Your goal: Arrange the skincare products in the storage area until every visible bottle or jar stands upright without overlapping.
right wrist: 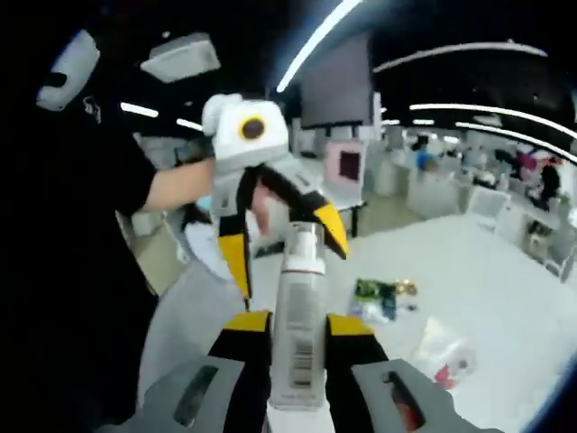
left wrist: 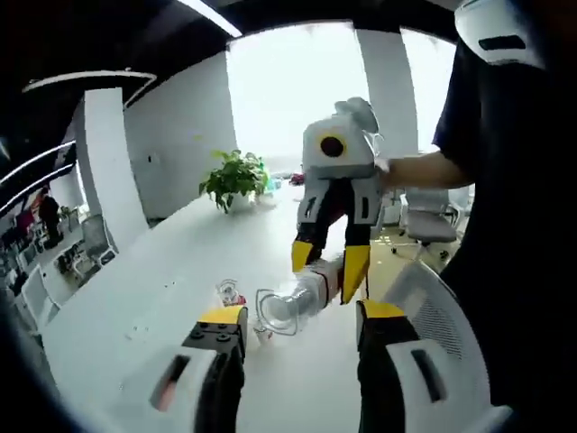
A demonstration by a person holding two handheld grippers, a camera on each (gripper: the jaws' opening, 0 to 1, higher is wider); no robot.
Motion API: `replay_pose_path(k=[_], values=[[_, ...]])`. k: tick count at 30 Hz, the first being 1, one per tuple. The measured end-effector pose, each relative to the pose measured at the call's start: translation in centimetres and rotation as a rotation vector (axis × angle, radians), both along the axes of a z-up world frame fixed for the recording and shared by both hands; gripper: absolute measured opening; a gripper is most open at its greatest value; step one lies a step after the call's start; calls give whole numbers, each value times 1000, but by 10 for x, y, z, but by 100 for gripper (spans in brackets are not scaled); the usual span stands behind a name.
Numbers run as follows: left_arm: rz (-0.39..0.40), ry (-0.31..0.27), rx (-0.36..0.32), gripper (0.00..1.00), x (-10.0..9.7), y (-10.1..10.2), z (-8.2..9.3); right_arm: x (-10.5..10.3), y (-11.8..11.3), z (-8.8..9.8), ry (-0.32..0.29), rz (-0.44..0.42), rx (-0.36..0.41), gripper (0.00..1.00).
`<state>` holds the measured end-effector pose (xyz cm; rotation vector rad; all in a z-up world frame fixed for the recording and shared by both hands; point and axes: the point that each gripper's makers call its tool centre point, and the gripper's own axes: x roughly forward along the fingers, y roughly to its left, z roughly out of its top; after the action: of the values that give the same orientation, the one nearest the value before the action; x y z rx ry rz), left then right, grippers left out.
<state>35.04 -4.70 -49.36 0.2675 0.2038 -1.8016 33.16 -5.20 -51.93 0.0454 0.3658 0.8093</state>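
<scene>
A long white table (left wrist: 180, 271) is running through a bright open office, with a potted plant (left wrist: 235, 178) standing at its far end.

Above it, a pale bottle (right wrist: 297, 325) with a barcode label and a white pump top is being carried in the air, clamped between the jaws of the right gripper (right wrist: 297, 329). In the left gripper view the same bottle (left wrist: 293, 302) is lying tilted, its clear end pointing at the camera, with the right gripper (left wrist: 329, 266) closed around it.

The left gripper (right wrist: 284, 244) is hanging just beyond the pump top, its yellow-tipped jaws spread and empty.

The step in hand looks like a mid-air carry or handover. Next, the bottle probably needs turning base-down and setting upright on bare table.

Small skincare items (right wrist: 383, 298) are lying together on the table, and a small jar (left wrist: 229, 291) is sitting below the bottle.
</scene>
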Motion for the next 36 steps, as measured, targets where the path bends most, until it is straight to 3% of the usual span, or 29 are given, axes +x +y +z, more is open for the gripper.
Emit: replay_pose_path(k=[1, 3, 6, 7, 10, 14, 17, 23, 28, 31, 33, 34, 36], values=[[20, 40, -37, 54, 2, 0, 4, -1, 1, 1, 4, -10, 67, 14], [46, 109, -98, 52, 5, 0, 11, -1, 2, 1, 1, -27, 127, 14], [41, 207, -169, 52, 3, 0, 20, -1, 5, 4, -17, -37, 171, 14], [33, 263, -207, 53, 1, 0, 26, 0, 6, 6, -25, -41, 190, 14], [49, 323, -266, 53, 3, -1, 32, 1, 11, 19, -52, -40, 297, 14], [59, 351, -294, 48, 4, -2, 36, -1, 19, 33, -83, -19, 406, 14], [55, 385, -345, 46, 1, -4, 48, -1, 24, 39, -102, -19, 471, 14], [58, 368, -344, 34, -5, -8, 48, -1, 28, 42, -123, -27, 559, 14], [74, 331, -307, 32, -9, -10, 43, -1, 28, 35, -128, -43, 513, 15], [59, 280, -255, 30, -15, -10, 35, 1, 28, 22, -155, -58, 337, 16], [42, 211, -209, 29, -21, -11, 29, 3, 27, 13, -170, -68, 211, 17], [41, 155, -188, 29, -23, -13, 26, 3, 26, 8, -146, -75, 172, 17], [23, 100, -158, 28, -29, -15, 24, 3, 26, 4, -107, -78, 147, 20]])
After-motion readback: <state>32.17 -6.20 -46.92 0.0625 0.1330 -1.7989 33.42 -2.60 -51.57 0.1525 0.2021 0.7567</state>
